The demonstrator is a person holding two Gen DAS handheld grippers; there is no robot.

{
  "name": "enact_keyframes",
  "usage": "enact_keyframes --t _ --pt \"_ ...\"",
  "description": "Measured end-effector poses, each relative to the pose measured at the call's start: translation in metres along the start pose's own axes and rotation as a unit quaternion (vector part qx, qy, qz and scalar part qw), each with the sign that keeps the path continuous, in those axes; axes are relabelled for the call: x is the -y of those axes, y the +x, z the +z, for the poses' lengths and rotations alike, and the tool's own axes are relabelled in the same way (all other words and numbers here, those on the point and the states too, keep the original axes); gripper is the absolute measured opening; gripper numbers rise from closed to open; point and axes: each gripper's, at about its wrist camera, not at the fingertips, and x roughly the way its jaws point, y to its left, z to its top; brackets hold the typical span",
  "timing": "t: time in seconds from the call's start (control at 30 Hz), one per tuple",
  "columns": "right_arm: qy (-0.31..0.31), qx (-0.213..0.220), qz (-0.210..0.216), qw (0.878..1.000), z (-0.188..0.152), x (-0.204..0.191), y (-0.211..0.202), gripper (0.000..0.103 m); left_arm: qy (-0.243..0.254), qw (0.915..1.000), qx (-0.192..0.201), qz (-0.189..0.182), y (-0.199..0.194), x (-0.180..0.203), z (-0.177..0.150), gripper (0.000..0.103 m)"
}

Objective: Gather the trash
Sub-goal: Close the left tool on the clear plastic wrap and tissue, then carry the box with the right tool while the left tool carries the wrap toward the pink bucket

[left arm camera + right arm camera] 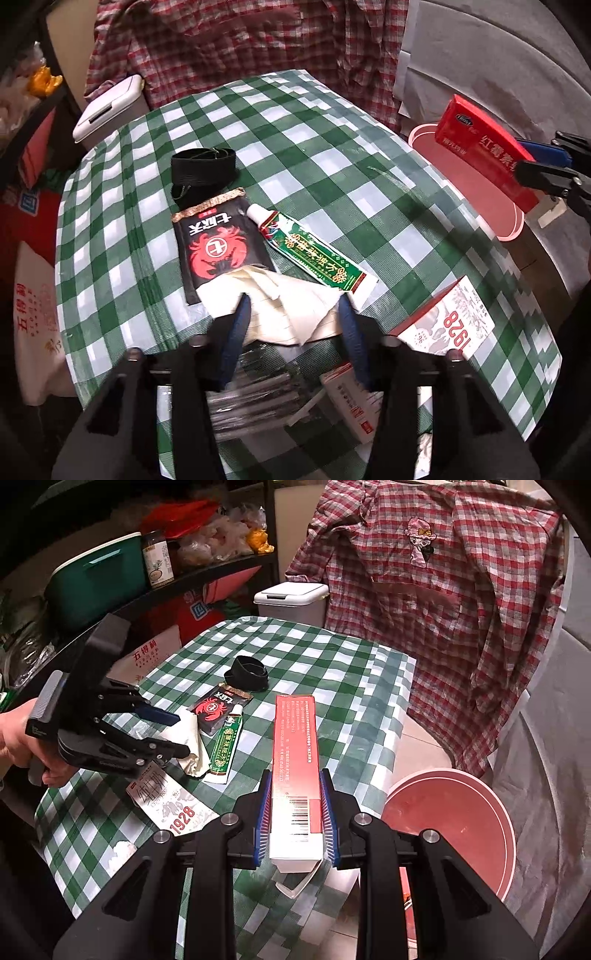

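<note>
1. The right gripper (pixel 295 812) is clamped on the red box (pixel 295 760), which points forward over the desk (pixel 332 657); the red bin (pixel 480 812) sits just to its right and lower.
2. Best to swing the box fully over the bin before letting go, since its long end could catch the rim.
3. The left gripper (pixel 291 317) stands parted around crumpled paper (pixel 291 314), fingers either side, not visibly pinching; close squarely, low on the wad.
4. Ahead of it lie a tube (pixel 314 254) and a black packet (pixel 218 251) on green checked cloth.
5. A plaid shirt (pixel 424 572) hangs beyond; cluttered shelves (pixel 129 590) stand left.
</note>
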Motion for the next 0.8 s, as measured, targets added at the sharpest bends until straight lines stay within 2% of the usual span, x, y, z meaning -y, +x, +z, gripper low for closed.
enact_keyframes --t 0.03,0.13,0.4,0.57,0.6,0.63,0.67,0.7,0.73,0.8 --pt "0.001 0.0 -0.001 1.0 0.0 0.001 -0.002 0.025 0.0 1.0 0.0 0.0 0.001 0.001 0.002 0.016" --pt "0.003 0.003 -0.003 1.0 -0.003 0.003 -0.006 0.025 0.001 0.9999 0.013 -0.002 -0.004 0.004 0.006 0.0" --pt "0.016 0.013 -0.011 1.0 -0.005 0.012 -0.02 0.025 -0.014 0.9983 0.057 0.01 -0.031 0.008 0.014 0.0" --pt "0.015 0.017 -0.013 1.0 -0.006 0.01 -0.026 0.025 -0.026 0.9976 0.063 0.013 -0.039 0.011 0.017 0.0" --pt "0.014 0.017 -0.013 1.0 -0.007 0.01 -0.028 0.025 -0.037 0.9977 0.056 0.016 -0.036 0.009 0.017 0.002" --pt "0.013 0.018 -0.013 1.0 -0.008 0.009 -0.029 0.025 -0.046 0.9976 0.048 0.018 -0.033 0.008 0.017 0.014" --pt "0.013 0.018 -0.013 1.0 -0.008 0.009 -0.03 0.025 -0.057 0.9972 0.043 0.025 -0.029 0.006 0.017 0.041" --pt "0.013 0.018 -0.014 1.0 -0.009 0.01 -0.03 0.025 -0.066 0.9965 0.042 0.03 -0.027 0.005 0.016 0.054" --pt "0.013 0.017 -0.015 1.0 -0.009 0.01 -0.031 0.025 -0.071 0.9961 0.041 0.031 -0.025 0.005 0.016 0.061" --pt "0.015 0.017 -0.016 1.0 -0.011 0.01 -0.033 0.025 -0.092 0.9945 0.032 0.039 -0.019 0.001 0.017 0.061"
